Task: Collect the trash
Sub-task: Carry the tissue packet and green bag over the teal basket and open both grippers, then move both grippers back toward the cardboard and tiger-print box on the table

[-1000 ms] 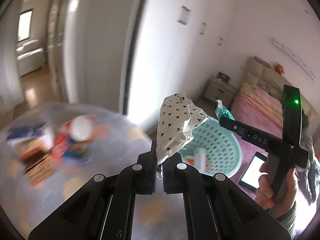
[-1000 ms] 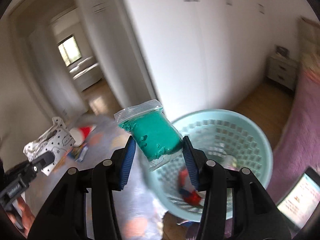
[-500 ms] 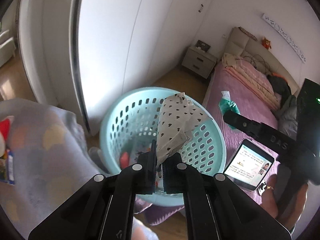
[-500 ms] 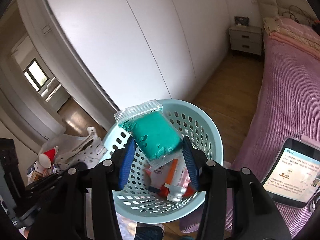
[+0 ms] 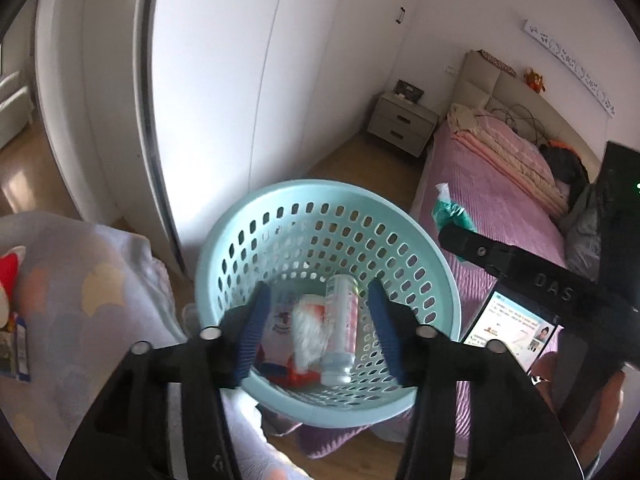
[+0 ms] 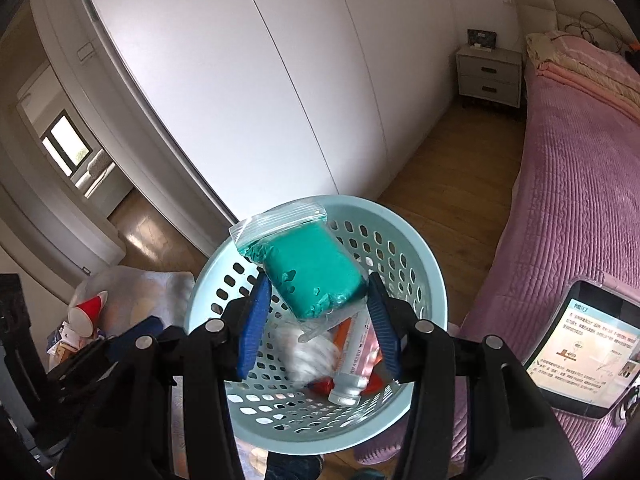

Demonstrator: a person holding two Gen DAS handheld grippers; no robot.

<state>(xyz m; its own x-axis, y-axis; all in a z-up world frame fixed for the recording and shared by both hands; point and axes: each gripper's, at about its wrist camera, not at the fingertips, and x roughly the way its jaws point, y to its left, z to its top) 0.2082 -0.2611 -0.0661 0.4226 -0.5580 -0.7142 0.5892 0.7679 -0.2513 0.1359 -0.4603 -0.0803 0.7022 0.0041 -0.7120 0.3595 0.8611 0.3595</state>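
A pale teal perforated basket stands on the floor beside the bed; it also shows in the right wrist view. My left gripper is open and empty above it. The crumpled white spotted paper lies in the basket next to a bottle and red packaging. My right gripper is shut on a clear zip bag of green clay and holds it over the basket. The bag also shows in the left wrist view.
A pink-covered bed lies to the right with a tablet on its edge. White wardrobe doors stand behind the basket. A grey patterned cloth with more litter is at the left. A nightstand stands at the back.
My left gripper opened and the spotted paper dropped into the basket. Both grippers swung from the cloth to over the basket. The right still holds the green bag.
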